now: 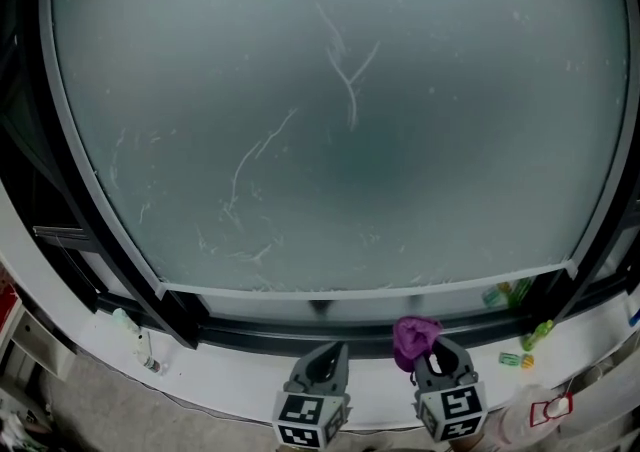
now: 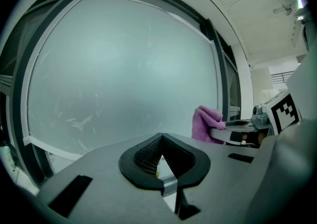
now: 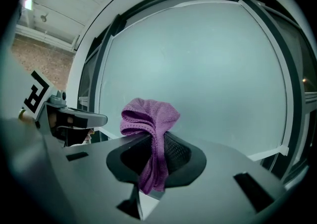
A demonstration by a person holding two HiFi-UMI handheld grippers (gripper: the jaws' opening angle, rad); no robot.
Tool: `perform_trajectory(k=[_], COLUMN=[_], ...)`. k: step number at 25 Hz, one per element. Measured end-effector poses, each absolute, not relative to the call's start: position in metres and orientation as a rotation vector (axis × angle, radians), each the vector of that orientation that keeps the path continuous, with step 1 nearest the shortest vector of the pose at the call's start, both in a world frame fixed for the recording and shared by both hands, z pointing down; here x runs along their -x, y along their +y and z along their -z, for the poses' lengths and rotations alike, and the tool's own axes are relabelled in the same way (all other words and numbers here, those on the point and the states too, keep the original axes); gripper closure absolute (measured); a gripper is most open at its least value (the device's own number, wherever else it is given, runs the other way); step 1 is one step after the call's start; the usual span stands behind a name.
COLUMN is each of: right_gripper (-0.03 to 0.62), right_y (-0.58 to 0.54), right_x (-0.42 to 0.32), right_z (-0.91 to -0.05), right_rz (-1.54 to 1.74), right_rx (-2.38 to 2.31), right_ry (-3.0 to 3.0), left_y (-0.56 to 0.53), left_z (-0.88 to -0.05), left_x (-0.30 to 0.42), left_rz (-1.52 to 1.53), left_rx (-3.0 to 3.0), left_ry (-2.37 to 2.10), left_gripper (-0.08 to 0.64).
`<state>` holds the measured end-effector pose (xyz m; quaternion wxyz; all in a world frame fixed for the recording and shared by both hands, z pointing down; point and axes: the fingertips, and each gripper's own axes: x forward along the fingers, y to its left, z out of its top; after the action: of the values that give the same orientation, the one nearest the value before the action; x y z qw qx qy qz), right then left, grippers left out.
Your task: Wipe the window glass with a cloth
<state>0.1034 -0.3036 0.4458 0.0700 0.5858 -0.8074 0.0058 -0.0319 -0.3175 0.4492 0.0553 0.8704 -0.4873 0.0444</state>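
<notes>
The window glass (image 1: pixel 340 120) fills the head view; it is cloudy, with pale streaks near its middle and lower left. My right gripper (image 1: pixel 431 344) hovers over the sill below the pane, shut on a bunched purple cloth (image 1: pixel 414 337). In the right gripper view the cloth (image 3: pixel 150 119) stands up between the jaws and hangs down behind them, in front of the glass (image 3: pixel 198 69). My left gripper (image 1: pixel 334 351) sits just to its left, shut and holding nothing. The left gripper view shows its jaws (image 2: pixel 161 140) meeting at the tip, with the cloth (image 2: pixel 207 124) off to the right.
A white sill (image 1: pixel 240 380) runs below the dark window frame (image 1: pixel 260 330). A small clear bottle (image 1: pixel 135 338) lies on it at the left. Green items (image 1: pixel 510 292) and a white bottle (image 1: pixel 530 418) stand at the right.
</notes>
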Motion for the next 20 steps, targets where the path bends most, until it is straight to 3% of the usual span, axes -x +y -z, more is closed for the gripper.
perform_trajectory(k=[20], right_gripper=[0.535], right_y=[-0.319], right_x=[-0.096], right_z=[-0.448], right_rz=[0.001], right_rx=[-1.697], right_ry=[-2.481], left_y=[-0.327], left_z=[-0.457], left_x=[0.034], left_rz=[-0.120], left_rx=[-2.601], left_ry=[-1.515], left_gripper=[0.555])
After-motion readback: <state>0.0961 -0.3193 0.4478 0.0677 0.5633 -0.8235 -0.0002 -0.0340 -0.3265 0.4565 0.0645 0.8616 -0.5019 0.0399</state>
